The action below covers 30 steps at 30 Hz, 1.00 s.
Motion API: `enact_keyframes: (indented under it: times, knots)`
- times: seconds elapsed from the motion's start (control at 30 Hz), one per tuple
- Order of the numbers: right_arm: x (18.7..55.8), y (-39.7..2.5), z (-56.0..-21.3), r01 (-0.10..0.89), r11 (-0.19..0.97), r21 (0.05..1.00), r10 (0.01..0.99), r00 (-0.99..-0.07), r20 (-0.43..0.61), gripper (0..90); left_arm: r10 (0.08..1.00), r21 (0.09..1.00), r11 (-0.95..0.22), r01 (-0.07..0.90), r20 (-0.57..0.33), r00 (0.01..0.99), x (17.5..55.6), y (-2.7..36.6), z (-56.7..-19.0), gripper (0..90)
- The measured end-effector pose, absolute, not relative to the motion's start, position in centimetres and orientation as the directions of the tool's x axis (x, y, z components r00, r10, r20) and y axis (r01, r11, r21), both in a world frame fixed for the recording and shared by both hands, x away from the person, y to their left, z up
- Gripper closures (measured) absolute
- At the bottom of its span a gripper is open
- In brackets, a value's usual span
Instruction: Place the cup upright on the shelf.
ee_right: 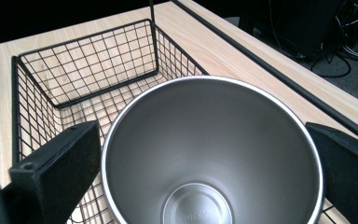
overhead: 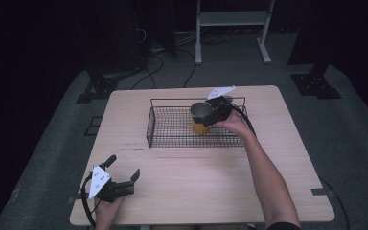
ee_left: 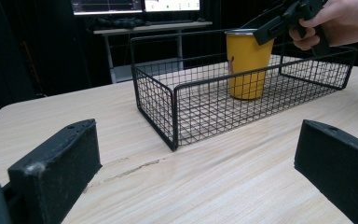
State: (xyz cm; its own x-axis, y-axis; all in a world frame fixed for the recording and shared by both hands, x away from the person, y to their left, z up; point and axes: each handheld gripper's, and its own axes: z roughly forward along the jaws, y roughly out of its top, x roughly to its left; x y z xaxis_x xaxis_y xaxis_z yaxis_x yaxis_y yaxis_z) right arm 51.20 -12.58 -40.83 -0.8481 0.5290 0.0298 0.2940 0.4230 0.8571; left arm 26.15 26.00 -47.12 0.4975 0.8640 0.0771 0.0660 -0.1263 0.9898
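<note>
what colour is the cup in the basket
Yellow outside, bare steel inside; the cup shows best in the left gripper view.

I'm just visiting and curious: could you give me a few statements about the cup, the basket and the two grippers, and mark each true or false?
1. The yellow cup stands upright inside the wire basket. True.
2. The cup is full of liquid. False: the right gripper view shows a bare metal inside.
3. The left gripper is holding the basket. False: it is near the front edge of the table, apart from the basket, jaws spread with nothing between them.
4. The right gripper is at the cup, one jaw on each side of its rim. True.
5. The basket holds several other things. False: the cup is all that shows in it.
</note>
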Motion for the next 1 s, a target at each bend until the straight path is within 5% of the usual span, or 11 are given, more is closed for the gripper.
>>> enact_keyframes:
  times: [1.0]
  knots:
    - [50.7, -13.3, -39.7, 0.280, 0.389, 0.877, 0.527, -0.849, 0.037, 0.0, 0.865, 0.990, -0.126, 0.068, 0.076, 0.495, 26.2, 26.0, -47.1, 0.0]
